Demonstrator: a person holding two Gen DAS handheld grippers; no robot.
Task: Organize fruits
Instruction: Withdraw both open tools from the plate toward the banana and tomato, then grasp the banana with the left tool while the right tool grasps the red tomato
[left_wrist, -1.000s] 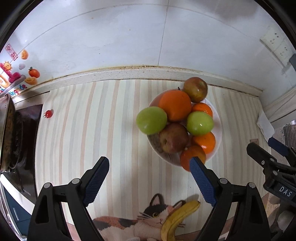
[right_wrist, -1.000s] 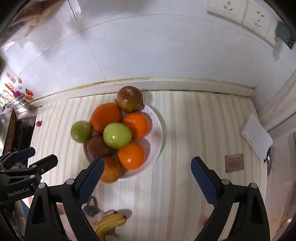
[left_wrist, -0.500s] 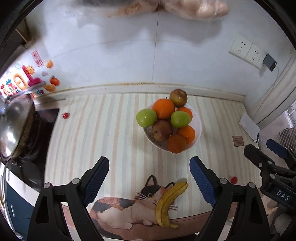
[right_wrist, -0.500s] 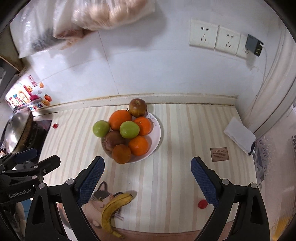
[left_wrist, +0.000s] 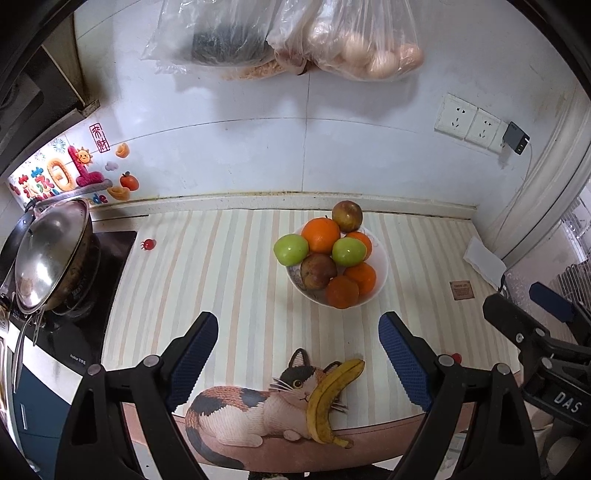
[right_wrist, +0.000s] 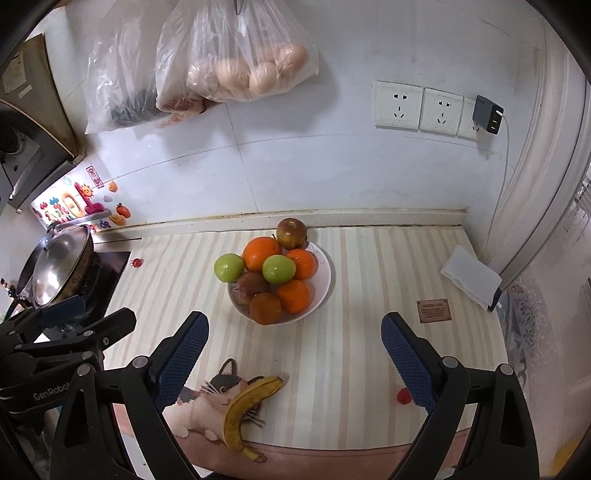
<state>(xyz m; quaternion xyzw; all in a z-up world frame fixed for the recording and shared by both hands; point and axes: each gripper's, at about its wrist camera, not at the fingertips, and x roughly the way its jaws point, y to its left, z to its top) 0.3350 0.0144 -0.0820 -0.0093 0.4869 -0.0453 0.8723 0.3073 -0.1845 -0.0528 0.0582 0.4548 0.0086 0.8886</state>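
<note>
A white bowl (left_wrist: 382, 271) (right_wrist: 325, 280) on the striped counter mat is heaped with oranges, green apples and red-brown apples. A green apple (left_wrist: 290, 249) (right_wrist: 229, 267) overhangs its left rim. A yellow banana (left_wrist: 330, 397) (right_wrist: 248, 408) lies on the cat picture near the mat's front edge. My left gripper (left_wrist: 297, 360) is open and empty, above the mat in front of the bowl. My right gripper (right_wrist: 293, 363) is open and empty, also short of the bowl. Each gripper shows at the edge of the other's view.
A wok with a steel lid (left_wrist: 51, 254) sits on the hob at the left. A folded white cloth (right_wrist: 471, 277) lies at the right by the wall. Small red objects (right_wrist: 403, 397) (left_wrist: 149, 243) lie on the mat. Plastic bags (right_wrist: 236, 62) hang on the wall above.
Both grippers have pulled back and up from the bowl, so more of the counter, the wall and the hanging bags show. Both stay open.
</note>
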